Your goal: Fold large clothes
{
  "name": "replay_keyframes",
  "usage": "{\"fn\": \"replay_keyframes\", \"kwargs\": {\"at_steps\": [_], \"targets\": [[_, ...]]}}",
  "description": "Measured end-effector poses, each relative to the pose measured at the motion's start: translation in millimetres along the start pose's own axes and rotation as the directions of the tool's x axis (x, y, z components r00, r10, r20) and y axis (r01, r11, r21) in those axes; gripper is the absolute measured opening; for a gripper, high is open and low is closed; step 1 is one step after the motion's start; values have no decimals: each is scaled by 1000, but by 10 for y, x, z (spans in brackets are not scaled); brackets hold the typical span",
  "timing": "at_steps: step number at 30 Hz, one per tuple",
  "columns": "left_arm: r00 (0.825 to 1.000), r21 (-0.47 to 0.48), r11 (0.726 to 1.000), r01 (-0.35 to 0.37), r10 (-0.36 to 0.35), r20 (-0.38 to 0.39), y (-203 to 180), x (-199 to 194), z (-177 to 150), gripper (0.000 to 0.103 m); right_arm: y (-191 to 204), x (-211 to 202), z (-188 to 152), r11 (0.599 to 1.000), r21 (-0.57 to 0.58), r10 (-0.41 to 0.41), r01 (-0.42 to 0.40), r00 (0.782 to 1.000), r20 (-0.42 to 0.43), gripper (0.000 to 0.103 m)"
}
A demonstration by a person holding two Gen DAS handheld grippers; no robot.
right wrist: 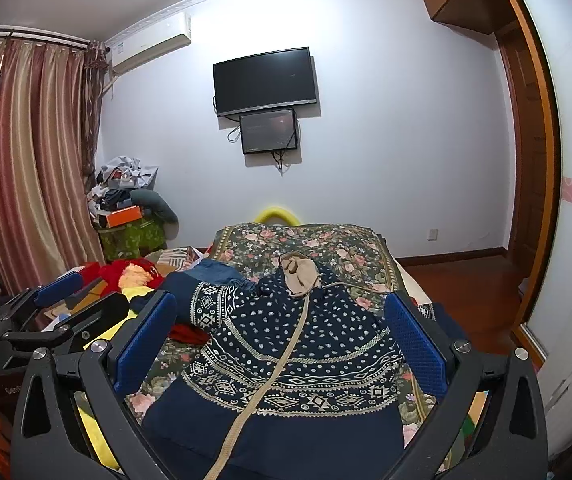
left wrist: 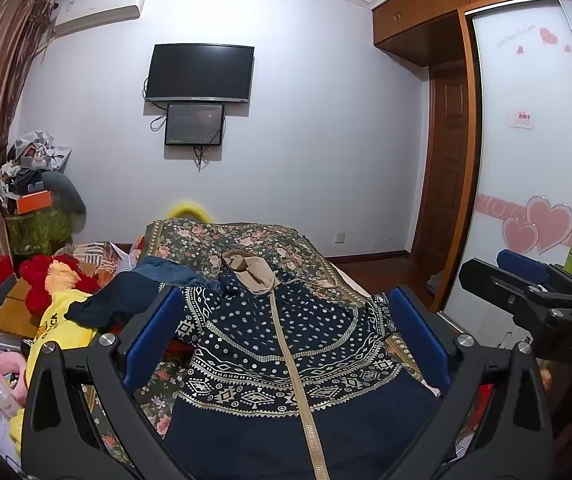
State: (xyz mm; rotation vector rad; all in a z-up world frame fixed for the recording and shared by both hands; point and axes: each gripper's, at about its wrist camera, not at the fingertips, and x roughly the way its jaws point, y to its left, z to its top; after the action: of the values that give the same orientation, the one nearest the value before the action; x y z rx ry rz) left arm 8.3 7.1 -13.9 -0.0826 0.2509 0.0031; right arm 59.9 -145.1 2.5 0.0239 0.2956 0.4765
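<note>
Left and right wrist views over a bed. The task's thing, a navy patterned jacket (left wrist: 286, 344) with a beige zipper strip (left wrist: 300, 380) and a beige-lined hood (left wrist: 251, 270), lies spread face up on the floral bedspread (left wrist: 213, 236), hood toward the far end, hem toward the cameras. Its sleeve on the window side reaches into a heap of other garments: a dark blue piece (left wrist: 117, 300), a denim piece (left wrist: 169, 272) and a yellow garment (left wrist: 61, 320).

The left hand-held gripper (left wrist: 286, 340) is held above the jacket's lower body with its blue pads well apart and nothing between them. The right hand-held gripper (right wrist: 286, 344) is likewise spread wide and empty, just beside the left one and also over the jacket; each gripper appears at the edge of the other's view.

Judged step: the start of folding. The garment is laid out but no fold is visible, and neither gripper is touching cloth. The next move likely calls for each gripper to descend to a side or sleeve, close on a single layer, and carry it toward the zipper line. The overlap with the neighbouring heap may snag the sleeve.
</note>
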Motion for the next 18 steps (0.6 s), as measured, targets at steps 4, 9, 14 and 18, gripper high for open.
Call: {"fn": "replay_keyframes", "kwargs": {"at_steps": [4,9,14,18], "targets": [[1000,-1,1000,-3,3,0,15,4,-5,103,-6,5,8,1000,0,-4,4,1000,-1,103],[1000,0,1000,-3,3,-3,2,17,-22,103,-18,9,6,1000,0,-5,5,1000,-1,103],[1000,0,1000,-5,5,-2,2,16,-24,103,-26,8,8,1000,1,-4,4,1000,-2,103],[1000,1,1000,-5,5,-3,6,14,-25,103,-26,9,9,1000,1,-5,5,1000,-3,103]]}}
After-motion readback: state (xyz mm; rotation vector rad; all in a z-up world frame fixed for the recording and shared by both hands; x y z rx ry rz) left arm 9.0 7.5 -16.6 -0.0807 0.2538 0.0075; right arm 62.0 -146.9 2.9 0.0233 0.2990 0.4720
